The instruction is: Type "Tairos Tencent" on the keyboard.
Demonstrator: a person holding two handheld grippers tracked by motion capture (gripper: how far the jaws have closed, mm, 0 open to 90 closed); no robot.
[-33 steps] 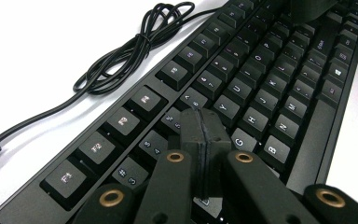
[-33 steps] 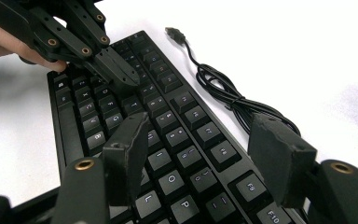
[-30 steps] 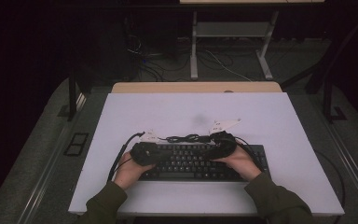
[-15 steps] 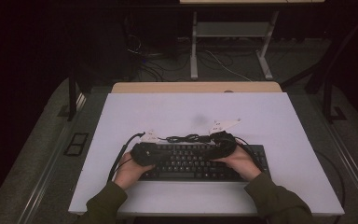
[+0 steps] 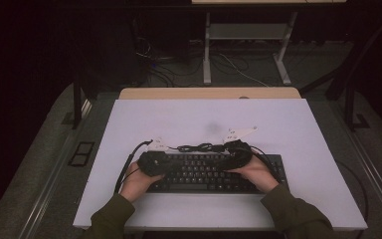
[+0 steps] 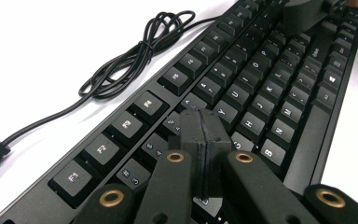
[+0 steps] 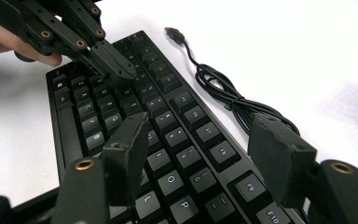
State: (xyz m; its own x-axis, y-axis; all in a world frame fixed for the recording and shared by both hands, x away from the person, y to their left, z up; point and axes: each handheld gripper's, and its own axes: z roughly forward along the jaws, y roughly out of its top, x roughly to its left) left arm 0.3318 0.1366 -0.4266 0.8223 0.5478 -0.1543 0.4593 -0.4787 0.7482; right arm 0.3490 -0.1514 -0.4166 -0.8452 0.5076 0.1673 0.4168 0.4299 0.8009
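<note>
1. Right now a black keyboard (image 5: 214,172) lies flat on the white table (image 5: 189,122), near edge, w/ both hands over it.
2. Left gripper (image 6: 200,123): jaws fully closed, pads pressed together, nothing between them. Tip sits low over the number/letter rows at the kbd's left part, around the T/Y keys; can't tell if it touches a key.
3. Seen from the right gripper view, that left gripper (image 7: 121,70) points down at the upper-left key rows, closed to a point, a hand (image 7: 9,39) behind it.
4. Right gripper (image 7: 205,154): jaws apart, no grip on anything. One jaw stands over the letter keys, the other beyond the kbd's far edge by the F-key row, above the cable.
5. From the high view, left gripper (image 5: 151,162) rests over the kbd's left end, right gripper (image 5: 238,152) over its far edge right of centre; right hand (image 5: 256,172) covers keys toward the right end.
6. USB cable (image 6: 135,53) lies bundled in loose loops on the table just beyond the kbd's far edge, between the two grippers; its plug (image 7: 171,32) lies free on the table, unconnected.
7. Sleeves are dark green, coming in from the near edge.
8. Far behind the table: a second desk's frame and floor cables, dim.
</note>
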